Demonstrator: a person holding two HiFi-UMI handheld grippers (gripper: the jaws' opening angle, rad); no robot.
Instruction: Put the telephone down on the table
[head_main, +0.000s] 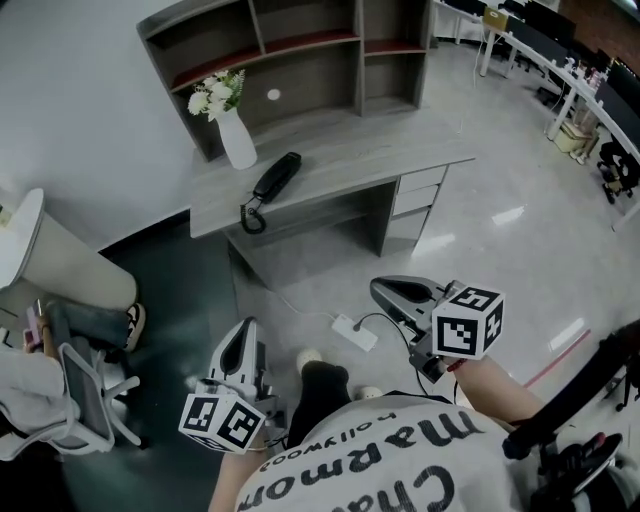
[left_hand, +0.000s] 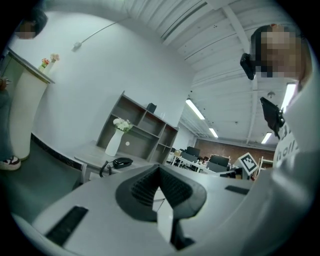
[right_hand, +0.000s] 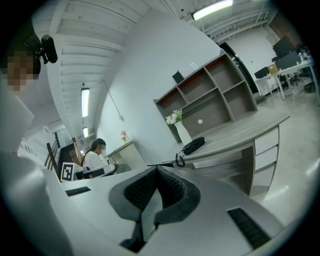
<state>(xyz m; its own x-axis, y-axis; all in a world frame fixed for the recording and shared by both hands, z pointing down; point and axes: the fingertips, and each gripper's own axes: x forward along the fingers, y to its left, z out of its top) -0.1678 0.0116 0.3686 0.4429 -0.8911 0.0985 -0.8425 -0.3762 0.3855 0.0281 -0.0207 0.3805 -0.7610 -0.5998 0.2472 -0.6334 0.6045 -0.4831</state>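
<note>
- Left gripper (head_main: 247, 325): held low in front of the person's body and pointing towards the desk. In the left gripper view its jaws are pressed together at the tips with nothing between them. The claw is closed and empty.
- Right gripper (head_main: 380, 288): held at the person's other side, at about the same height and also facing the desk. In the right gripper view its jaws meet at the tips and hold nothing.
- Black corded telephone (head_main: 277, 177): lies on the light grey wooden desk (head_main: 350, 150), towards the desk's left part in the head view. Its handset sits in the cradle.
- Its coiled black cord (head_main: 250, 216) hangs in a loop over the front edge of the desk.
- The telephone is well apart from both grippers, with open floor between them.
- White ceramic vase (head_main: 238, 140) holding white flowers (head_main: 217, 95): stands upright on the desk just behind the telephone and to its left, not touching it.
- Grey open shelf unit (head_main: 300, 50) with red-brown shelf boards: stands along the back of the desk.
- Desk drawers (head_main: 417, 193): a stack at the desk's right end, all closed.
- White power strip (head_main: 355, 332): lies on the pale floor between the desk and the person, with a cable running to it.
</note>
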